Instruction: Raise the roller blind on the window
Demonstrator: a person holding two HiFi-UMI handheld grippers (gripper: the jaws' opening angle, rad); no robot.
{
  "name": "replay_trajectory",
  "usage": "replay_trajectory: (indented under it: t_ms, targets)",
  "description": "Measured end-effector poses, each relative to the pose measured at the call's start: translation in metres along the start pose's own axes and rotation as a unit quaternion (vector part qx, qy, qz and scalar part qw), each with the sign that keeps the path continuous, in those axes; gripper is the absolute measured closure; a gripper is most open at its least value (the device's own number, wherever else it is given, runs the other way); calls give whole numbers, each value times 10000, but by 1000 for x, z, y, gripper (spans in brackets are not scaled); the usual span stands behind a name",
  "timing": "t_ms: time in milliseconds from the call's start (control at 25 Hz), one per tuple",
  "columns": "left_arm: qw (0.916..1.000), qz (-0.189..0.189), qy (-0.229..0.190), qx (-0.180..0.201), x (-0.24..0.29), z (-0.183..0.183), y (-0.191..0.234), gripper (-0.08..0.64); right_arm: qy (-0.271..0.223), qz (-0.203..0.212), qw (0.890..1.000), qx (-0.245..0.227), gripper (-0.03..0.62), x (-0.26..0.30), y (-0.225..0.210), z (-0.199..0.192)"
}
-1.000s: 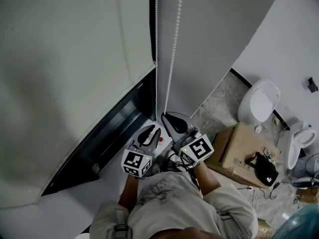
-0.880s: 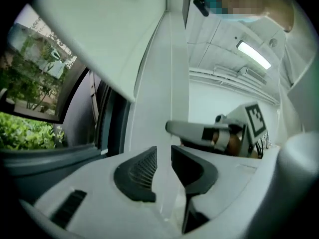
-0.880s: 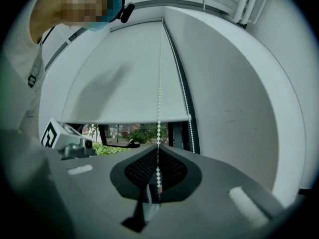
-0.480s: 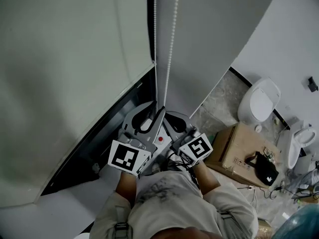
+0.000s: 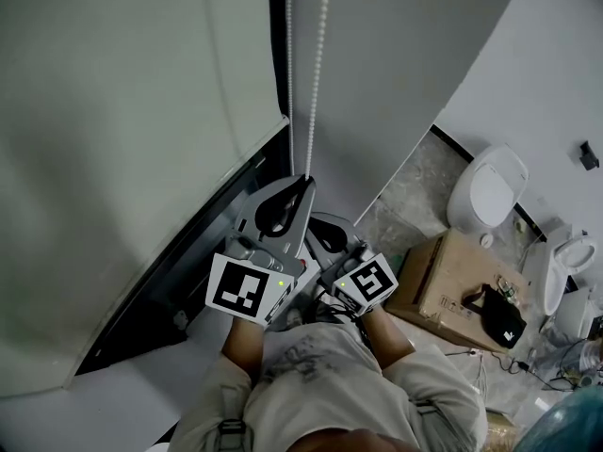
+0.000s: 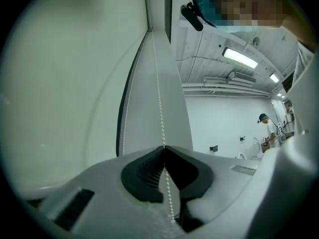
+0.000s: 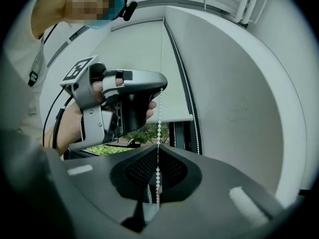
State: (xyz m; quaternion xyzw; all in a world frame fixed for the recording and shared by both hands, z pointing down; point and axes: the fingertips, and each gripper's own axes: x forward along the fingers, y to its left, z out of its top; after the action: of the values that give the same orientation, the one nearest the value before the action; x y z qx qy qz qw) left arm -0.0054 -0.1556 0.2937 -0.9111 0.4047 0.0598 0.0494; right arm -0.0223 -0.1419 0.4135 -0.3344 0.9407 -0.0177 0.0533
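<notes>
The pale roller blind (image 5: 122, 139) covers most of the window at left. Its white bead chain (image 5: 317, 83) hangs in two strands down the frame beside it. My left gripper (image 5: 306, 181) is raised and shut on the nearer strand. In the left gripper view the bead chain (image 6: 160, 103) runs up from the closed left gripper (image 6: 164, 147). My right gripper (image 5: 326, 230) sits just below it, shut on the same strand. The right gripper view has the right gripper (image 7: 158, 147) pinching the bead chain (image 7: 159, 126), with the left gripper (image 7: 161, 87) above it.
A dark window frame and sill (image 5: 188, 271) run below the blind. A cardboard box (image 5: 452, 285) with a black bag (image 5: 499, 318) on it stands on the floor at right, near a white toilet (image 5: 487, 194). A person (image 6: 264, 128) stands far off in the room.
My left gripper has risen from beside the right gripper to above it and now grips the chain higher up. The right gripper has hardly moved.
</notes>
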Motion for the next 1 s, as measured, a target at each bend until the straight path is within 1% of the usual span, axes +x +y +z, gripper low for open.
replay_trajectory:
  t_ms: [120,280,440,640,840,1000]
  targets:
    - [9998,-62,-25,-169,-3,0,0,551,46,-24,10000,-28,580,-3,-1,-2]
    - [9997,-48,63,-232,-8,-5,3,551,128,-37,9999,-73,580,-2,1,-5]
    - [9993,-28,218,-308,-9,-21,3,552,278,15,9996,2,580,-4,3,-23]
    - [9975,-19,279,-649,-12,-41,7,552,335,30,9994,102,580,-4,3,-42]
    - [9960,8,494,-739,-14,-63,8,552,524,-27,9985,178,580,-4,0,-62]
    - [9947,30,625,-821,-18,-78,7,552,639,16,9977,242,580,-7,2,-77]
